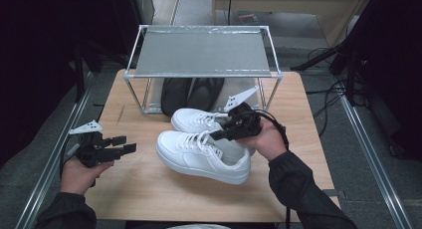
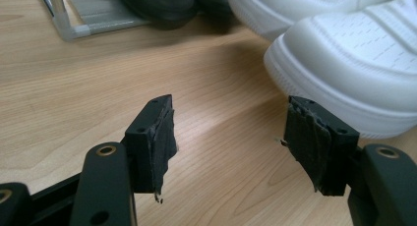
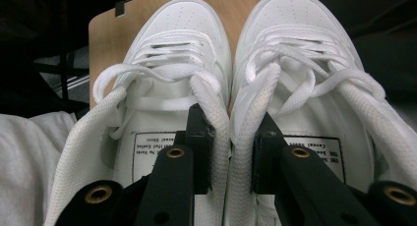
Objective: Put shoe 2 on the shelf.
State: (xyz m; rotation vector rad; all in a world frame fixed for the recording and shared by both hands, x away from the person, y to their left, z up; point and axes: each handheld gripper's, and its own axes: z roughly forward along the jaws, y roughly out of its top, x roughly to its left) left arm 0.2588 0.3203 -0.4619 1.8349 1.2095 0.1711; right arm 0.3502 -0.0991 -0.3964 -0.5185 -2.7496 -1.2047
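Two white sneakers [image 1: 204,149] pinched in right tongs [image 1: 221,134], two black shoes [image 1: 191,92]

surface: wooden table [image 1: 149,189] | on it: metal rack [image 1: 201,52], black shoes [image 1: 191,92] beneath it

High view looks down from above; both close tool views share the white sneakers [image 1: 204,149].
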